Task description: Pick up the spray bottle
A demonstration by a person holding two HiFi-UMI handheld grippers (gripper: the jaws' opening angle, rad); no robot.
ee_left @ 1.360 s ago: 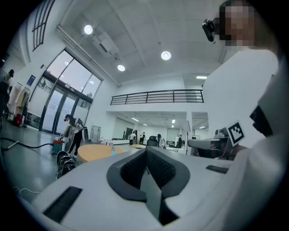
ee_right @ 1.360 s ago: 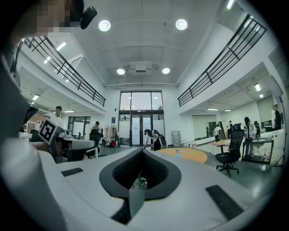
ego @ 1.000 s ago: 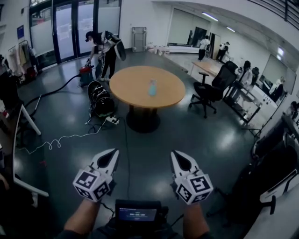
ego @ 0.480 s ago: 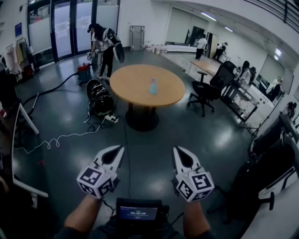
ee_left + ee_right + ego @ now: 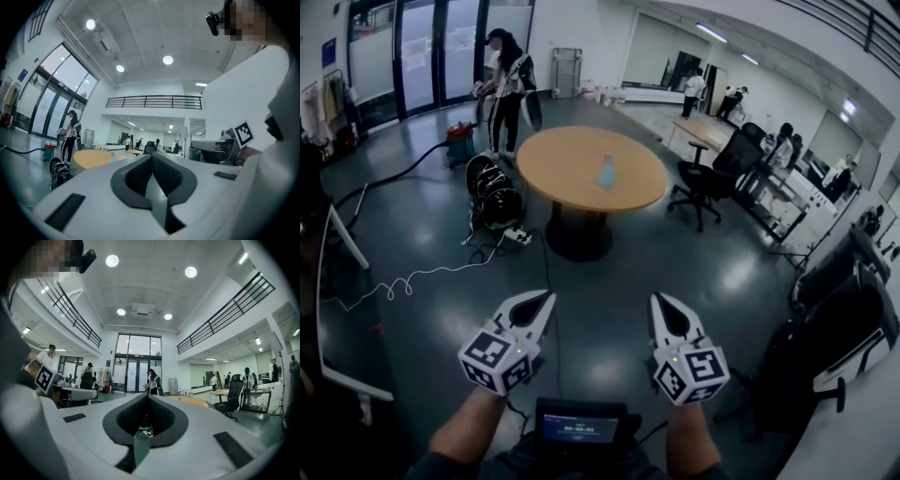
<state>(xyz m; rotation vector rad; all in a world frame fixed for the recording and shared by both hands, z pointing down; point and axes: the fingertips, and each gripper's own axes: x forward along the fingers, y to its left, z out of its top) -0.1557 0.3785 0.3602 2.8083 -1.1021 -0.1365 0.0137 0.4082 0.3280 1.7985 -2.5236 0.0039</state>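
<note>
A pale blue spray bottle (image 5: 607, 172) stands upright near the middle of a round wooden table (image 5: 567, 159) far ahead in the head view; it shows as a tiny blue shape (image 5: 112, 158) on that table (image 5: 91, 159) in the left gripper view. My left gripper (image 5: 547, 299) and right gripper (image 5: 658, 302) are held side by side low in the head view, both shut and empty, well short of the table. In the right gripper view the tabletop (image 5: 194, 401) peeks over the jaws; the bottle is hidden there.
A person with a red vacuum (image 5: 457, 146) stands left of the table, beside a black bag (image 5: 492, 192) and a white cable (image 5: 412, 277) on the floor. A black office chair (image 5: 711, 178) sits right of the table. Desks and more people line the right side.
The view has advanced a little toward the table. Both grippers have shifted slightly forward and stay shut. The person by the vacuum has straightened up.
</note>
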